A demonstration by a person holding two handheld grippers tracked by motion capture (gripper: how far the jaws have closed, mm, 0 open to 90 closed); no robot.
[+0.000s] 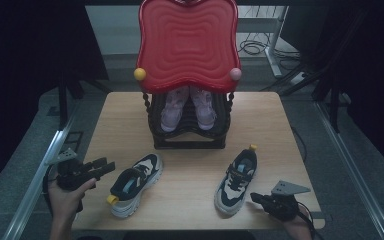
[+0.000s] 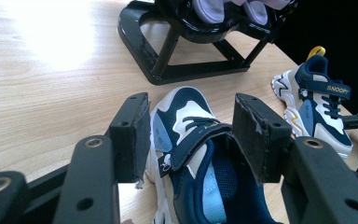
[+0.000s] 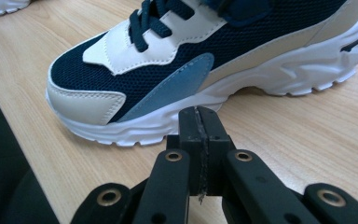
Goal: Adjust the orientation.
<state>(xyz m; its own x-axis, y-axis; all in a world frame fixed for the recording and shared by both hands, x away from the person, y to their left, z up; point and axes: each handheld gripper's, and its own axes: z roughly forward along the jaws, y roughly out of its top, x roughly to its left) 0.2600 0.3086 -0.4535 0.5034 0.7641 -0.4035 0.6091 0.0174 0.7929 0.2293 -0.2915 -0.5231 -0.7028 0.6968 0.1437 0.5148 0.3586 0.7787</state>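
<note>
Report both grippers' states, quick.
Left gripper: open, jaws either side of the left sneaker, not gripping.
Right gripper: shut, empty, beside the right sneaker.

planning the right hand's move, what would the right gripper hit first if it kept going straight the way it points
Most likely the navy and white shoe: the shut right gripper points at its white sole edge, just ahead; whether a gap remains is unclear.

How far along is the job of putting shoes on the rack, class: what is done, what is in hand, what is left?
Done: a pink pair sits in the black rack. In hand: the left gripper is open, its jaws either side of the left navy sneaker, not pressing it. The right gripper is shut, holding nothing, beside the right navy sneaker. Left: both sneakers lie on the table.
</note>
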